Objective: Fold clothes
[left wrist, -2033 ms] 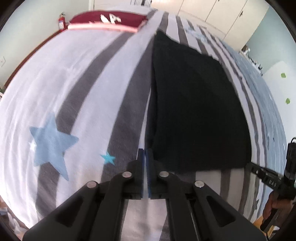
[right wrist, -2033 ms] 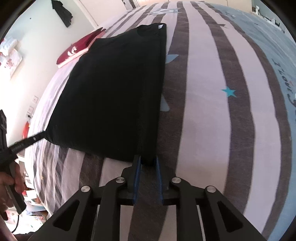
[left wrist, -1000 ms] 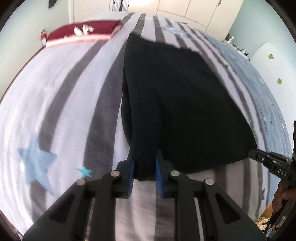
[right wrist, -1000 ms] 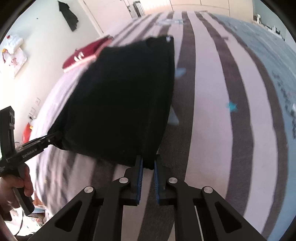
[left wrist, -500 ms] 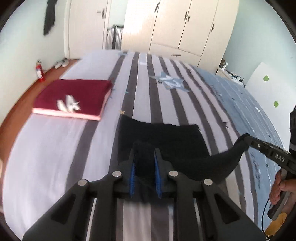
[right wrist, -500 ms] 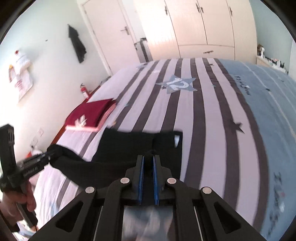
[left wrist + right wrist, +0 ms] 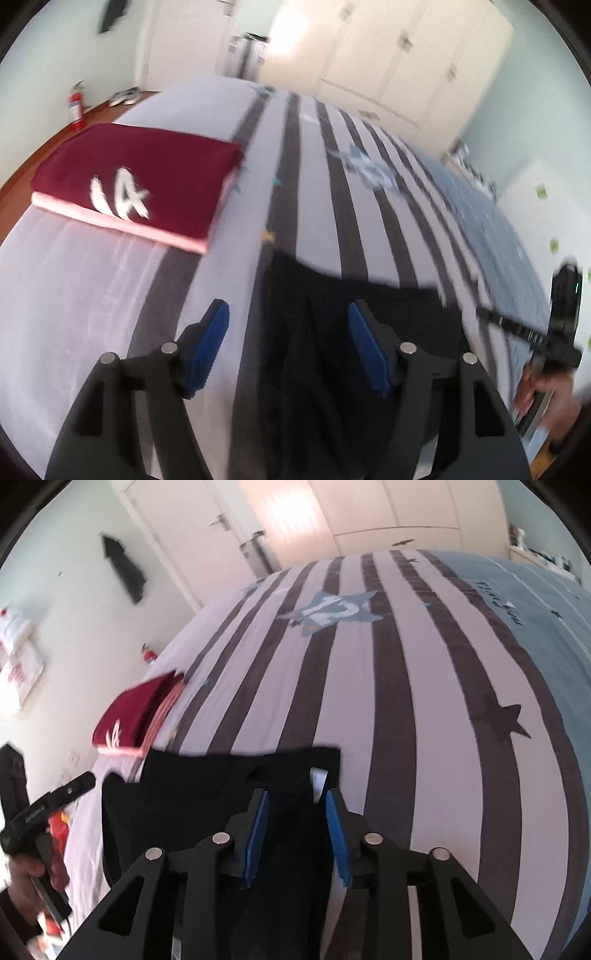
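Both grippers were clamped on the black shirt (image 7: 229,786) half a second ago; now the left gripper (image 7: 288,347) and the right gripper (image 7: 295,830) are opening, pads off it. The shirt lies folded on the striped bed (image 7: 406,701), near a maroon folded garment (image 7: 140,177), with white wardrobes (image 7: 406,55) behind.

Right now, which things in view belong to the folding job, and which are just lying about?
In the job:
- black garment lying folded on the striped bed
- left gripper, jaws opening, pads off the cloth
- right gripper, jaws opening, pads off the cloth

Lying about:
- folded maroon top on a pink one
- fire extinguisher
- dark garment on the wall
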Tool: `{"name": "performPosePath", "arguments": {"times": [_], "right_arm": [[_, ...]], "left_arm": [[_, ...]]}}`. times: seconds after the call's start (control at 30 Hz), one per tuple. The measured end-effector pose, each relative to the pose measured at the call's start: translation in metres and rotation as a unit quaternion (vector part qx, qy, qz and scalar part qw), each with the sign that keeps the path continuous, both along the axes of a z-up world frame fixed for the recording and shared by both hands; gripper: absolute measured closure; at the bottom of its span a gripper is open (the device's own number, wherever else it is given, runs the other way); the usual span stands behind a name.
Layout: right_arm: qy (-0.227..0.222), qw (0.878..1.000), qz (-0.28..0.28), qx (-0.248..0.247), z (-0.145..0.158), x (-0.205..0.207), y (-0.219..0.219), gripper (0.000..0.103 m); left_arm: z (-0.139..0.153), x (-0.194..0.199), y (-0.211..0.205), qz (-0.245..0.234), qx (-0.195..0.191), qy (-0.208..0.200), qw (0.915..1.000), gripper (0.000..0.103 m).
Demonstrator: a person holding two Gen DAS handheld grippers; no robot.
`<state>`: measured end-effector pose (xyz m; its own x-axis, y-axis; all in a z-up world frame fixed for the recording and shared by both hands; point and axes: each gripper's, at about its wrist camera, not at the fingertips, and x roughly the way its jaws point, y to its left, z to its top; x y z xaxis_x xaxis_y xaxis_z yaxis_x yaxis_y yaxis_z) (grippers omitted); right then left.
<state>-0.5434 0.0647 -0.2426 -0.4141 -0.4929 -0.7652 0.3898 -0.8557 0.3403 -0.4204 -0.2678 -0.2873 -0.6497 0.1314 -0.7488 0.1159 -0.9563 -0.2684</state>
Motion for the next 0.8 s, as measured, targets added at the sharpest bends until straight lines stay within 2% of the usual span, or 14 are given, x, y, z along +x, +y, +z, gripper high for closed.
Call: {"name": "performPosePath", "arguments": {"times": [0.1, 0.17, 0.23, 0.33, 0.43, 0.5, 0.6, 0.7, 0.73, 0.77, 0.8], "right_arm": [[0.004, 1.0, 0.027, 0.014, -0.009, 0.003, -0.014, 0.071], [0.002, 0.999, 0.031, 0.025, -0.017, 0.0, -0.023, 0.071], [-0.007, 0.999, 0.023, 0.032, -0.026, -0.009, -0.028, 0.071], [-0.03, 0.999, -0.002, 0.018, -0.037, -0.022, -0.026, 0.071], [-0.038, 0.999, -0.01, 0.014, -0.043, -0.028, -0.026, 0.071], [-0.041, 0.999, -0.012, 0.022, -0.047, -0.029, -0.027, 0.065], [-0.043, 0.999, -0.012, 0.013, -0.049, -0.029, -0.025, 0.064], [-0.02, 1.0, -0.009, -0.001, -0.043, -0.026, -0.025, 0.065], [-0.012, 1.0, -0.006, -0.003, -0.04, -0.025, -0.026, 0.068], [-0.015, 1.0, -0.006, 0.001, -0.042, -0.025, -0.027, 0.078], [-0.019, 1.0, -0.006, 0.006, -0.044, -0.025, -0.027, 0.081]], "left_arm": [[-0.014, -0.007, 0.005, -0.024, 0.008, -0.013, 0.9996, 0.039], [-0.019, -0.014, 0.007, -0.036, 0.018, -0.013, 0.9991, 0.049], [-0.024, -0.022, 0.008, -0.049, 0.027, -0.013, 0.9984, 0.067], [-0.029, -0.031, 0.014, -0.072, 0.03, -0.02, 0.9968, 0.08], [-0.032, -0.035, 0.012, -0.079, 0.041, -0.026, 0.9957, 0.08], [-0.033, -0.035, 0.008, -0.078, 0.056, -0.027, 0.995, 0.079], [-0.031, -0.034, 0.012, -0.086, 0.047, -0.022, 0.9949, 0.078], [-0.03, -0.033, 0.017, -0.089, 0.032, -0.015, 0.9954, 0.08], [-0.031, -0.033, 0.018, -0.087, 0.032, -0.015, 0.9956, 0.084], [-0.031, -0.033, 0.019, -0.085, 0.032, -0.016, 0.9957, 0.086], [-0.032, -0.033, 0.02, -0.083, 0.032, -0.016, 0.9959, 0.089]]}}
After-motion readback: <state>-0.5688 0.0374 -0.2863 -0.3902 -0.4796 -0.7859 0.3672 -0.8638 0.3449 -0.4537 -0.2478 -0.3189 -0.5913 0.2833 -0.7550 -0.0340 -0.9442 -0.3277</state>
